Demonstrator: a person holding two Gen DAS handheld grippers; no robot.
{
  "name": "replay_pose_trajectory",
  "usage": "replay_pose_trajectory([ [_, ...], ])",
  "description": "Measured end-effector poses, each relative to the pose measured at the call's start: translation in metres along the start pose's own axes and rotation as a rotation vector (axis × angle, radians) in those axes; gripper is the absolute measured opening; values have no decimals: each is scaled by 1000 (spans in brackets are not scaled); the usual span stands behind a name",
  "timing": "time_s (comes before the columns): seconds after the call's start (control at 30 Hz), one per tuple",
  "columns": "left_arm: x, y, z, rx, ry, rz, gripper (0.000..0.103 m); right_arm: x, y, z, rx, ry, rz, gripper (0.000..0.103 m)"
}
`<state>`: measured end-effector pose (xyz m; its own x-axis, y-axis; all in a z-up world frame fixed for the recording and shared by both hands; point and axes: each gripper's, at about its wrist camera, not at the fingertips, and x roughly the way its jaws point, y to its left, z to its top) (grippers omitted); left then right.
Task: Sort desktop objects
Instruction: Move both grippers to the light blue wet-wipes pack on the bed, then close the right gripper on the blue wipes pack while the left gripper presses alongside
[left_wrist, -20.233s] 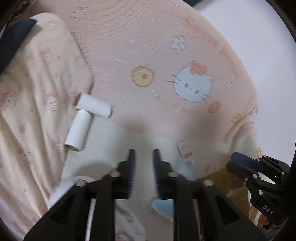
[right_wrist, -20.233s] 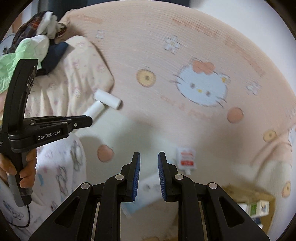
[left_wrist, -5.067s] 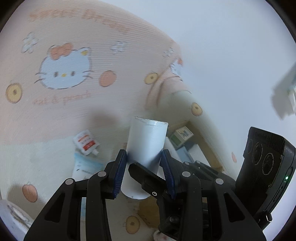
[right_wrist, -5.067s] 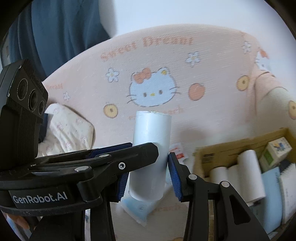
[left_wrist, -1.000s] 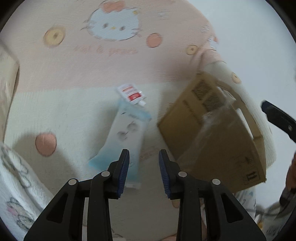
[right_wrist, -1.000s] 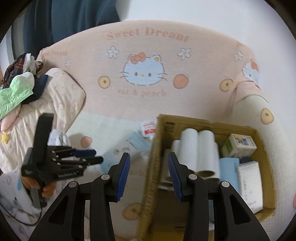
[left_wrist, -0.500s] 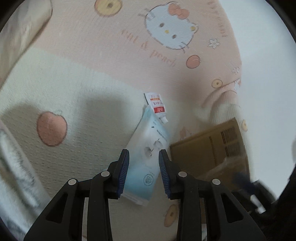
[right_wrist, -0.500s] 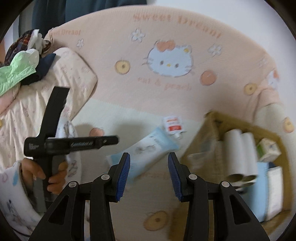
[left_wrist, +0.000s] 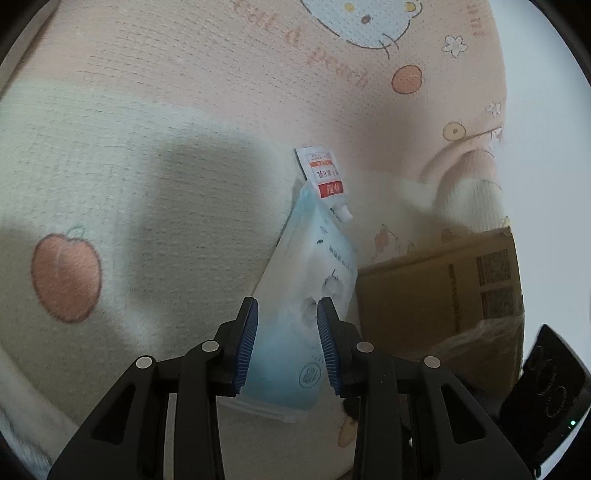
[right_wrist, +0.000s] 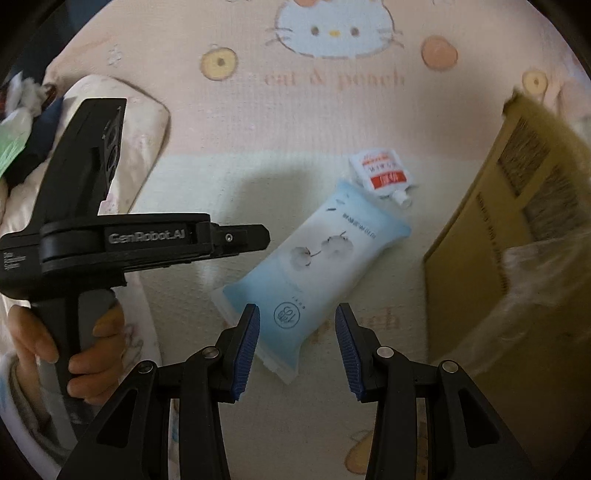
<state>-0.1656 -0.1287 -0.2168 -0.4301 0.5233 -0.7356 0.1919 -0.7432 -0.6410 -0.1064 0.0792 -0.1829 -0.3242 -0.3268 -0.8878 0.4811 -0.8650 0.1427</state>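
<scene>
A light blue soft pack with a cotton print lies flat on the blanket. A small white and red spouted sachet lies at its far end. A cardboard box stands to the right of both. My left gripper is open, empty, just above the near part of the pack; it also shows in the right wrist view. My right gripper is open, empty, over the pack's near end.
A pink Hello Kitty blanket covers the surface. A patterned pillow and a pile of clothes lie at the left. The right gripper's body shows at the left wrist view's lower right.
Both grippers have come down closer to the blue pack. The left gripper's jaws now straddle its near part. The box has slid toward the right edge of the right wrist view.
</scene>
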Motion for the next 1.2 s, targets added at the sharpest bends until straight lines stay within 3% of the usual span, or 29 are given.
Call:
replay_pose_trajectory([
  [0.03, 2, 1, 3, -3, 7, -4, 38, 3, -3, 2, 16, 6, 18, 40],
  [0.17, 12, 8, 10, -42, 68, -39, 45, 15, -7, 9, 47, 17, 41, 64],
  [0.27, 17, 9, 14, -58, 78, -46, 45, 26, -9, 14, 75, 44, 73, 65],
  [0.4, 30, 8, 24, -51, 98, -46, 45, 43, -12, 16, 120, 86, 39, 65],
  [0.67, 37, 17, 22, -115, 125, -142, 45, 57, -16, 21, 192, 116, 44, 65],
  [0.77, 36, 19, 18, -127, 128, -133, 44, 64, -18, 22, 210, 124, 46, 65],
  [0.9, 35, 19, 16, -129, 122, -109, 36, 67, -13, 23, 181, 116, 34, 68],
  [1.07, 35, 26, 4, -191, 169, -174, 35, 75, -13, 31, 150, 124, 19, 70],
  [1.2, 31, 25, 0, -197, 167, -165, 36, 80, -13, 34, 112, 134, 21, 71],
])
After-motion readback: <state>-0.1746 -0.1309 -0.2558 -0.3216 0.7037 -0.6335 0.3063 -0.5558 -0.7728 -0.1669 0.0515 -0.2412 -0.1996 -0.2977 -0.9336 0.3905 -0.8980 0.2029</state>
